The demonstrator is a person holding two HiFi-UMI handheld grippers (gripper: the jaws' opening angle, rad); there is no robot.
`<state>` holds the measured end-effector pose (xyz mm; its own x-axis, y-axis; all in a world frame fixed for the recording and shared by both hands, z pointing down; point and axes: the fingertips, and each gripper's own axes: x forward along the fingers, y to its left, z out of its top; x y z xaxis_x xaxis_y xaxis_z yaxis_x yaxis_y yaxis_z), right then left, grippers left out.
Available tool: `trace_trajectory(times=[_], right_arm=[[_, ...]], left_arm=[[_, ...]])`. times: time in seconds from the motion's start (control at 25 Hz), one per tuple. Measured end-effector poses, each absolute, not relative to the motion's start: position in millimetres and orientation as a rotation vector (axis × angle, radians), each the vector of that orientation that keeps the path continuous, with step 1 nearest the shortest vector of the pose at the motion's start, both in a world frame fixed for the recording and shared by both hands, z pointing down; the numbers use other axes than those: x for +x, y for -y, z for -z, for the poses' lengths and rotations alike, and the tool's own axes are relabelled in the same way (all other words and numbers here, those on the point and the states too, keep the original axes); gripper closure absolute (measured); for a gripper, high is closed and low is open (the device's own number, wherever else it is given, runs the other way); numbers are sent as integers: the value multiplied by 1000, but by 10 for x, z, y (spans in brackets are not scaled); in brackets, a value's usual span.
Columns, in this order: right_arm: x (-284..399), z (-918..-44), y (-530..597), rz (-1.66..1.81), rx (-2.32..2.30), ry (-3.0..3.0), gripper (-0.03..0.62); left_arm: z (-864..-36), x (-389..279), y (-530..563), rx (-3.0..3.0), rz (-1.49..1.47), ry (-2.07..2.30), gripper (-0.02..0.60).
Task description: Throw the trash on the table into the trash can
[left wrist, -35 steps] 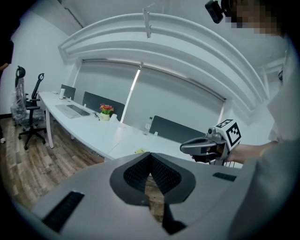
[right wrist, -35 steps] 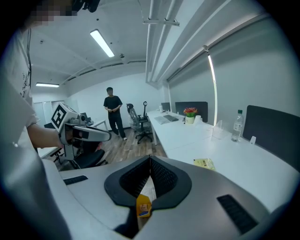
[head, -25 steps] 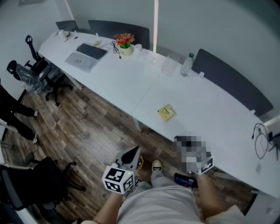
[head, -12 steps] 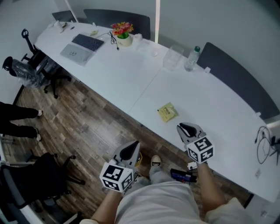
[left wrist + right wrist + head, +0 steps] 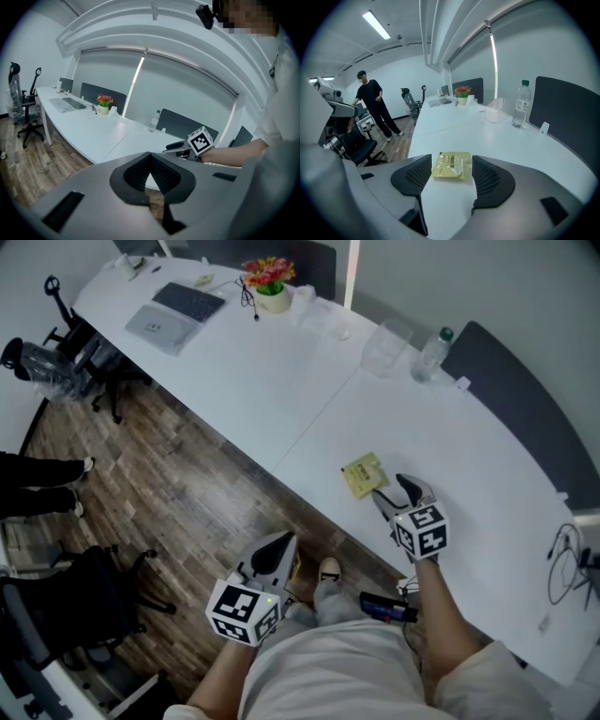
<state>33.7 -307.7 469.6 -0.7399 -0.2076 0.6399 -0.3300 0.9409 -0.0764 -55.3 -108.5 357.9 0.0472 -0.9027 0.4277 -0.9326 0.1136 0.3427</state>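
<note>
A flat yellow wrapper (image 5: 362,474) lies on the white table (image 5: 281,399) near its front edge. My right gripper (image 5: 389,487) hangs just behind it. Its jaws have just been opening and now stand open. In the right gripper view the wrapper (image 5: 451,165) lies between the two fingertips of the right gripper (image 5: 451,169), and the pads do not touch it. My left gripper (image 5: 281,545) is shut and holds nothing; it is over the wooden floor in front of the table. In the left gripper view the left gripper (image 5: 150,164) is pressed together. No trash can shows.
Further along the table stand a laptop (image 5: 178,313), a flower pot (image 5: 270,282), a clear container (image 5: 384,343) and a water bottle (image 5: 433,351). Office chairs (image 5: 66,371) and a standing person (image 5: 370,103) are off to the left. A dark partition (image 5: 525,399) runs behind the table.
My right gripper has moved forward over the table to the yellow wrapper, and its jaws have opened from shut. My left gripper has drifted slightly and stays shut.
</note>
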Motion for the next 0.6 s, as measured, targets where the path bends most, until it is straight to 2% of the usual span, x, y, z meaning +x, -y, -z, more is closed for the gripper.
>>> trace_trajectory(times=[0.6], right_arm=[[182, -5329, 3276, -273, 323, 2305, 321]], left_arm=[[-3848, -618, 1133, 1715, -92, 1823, 581]])
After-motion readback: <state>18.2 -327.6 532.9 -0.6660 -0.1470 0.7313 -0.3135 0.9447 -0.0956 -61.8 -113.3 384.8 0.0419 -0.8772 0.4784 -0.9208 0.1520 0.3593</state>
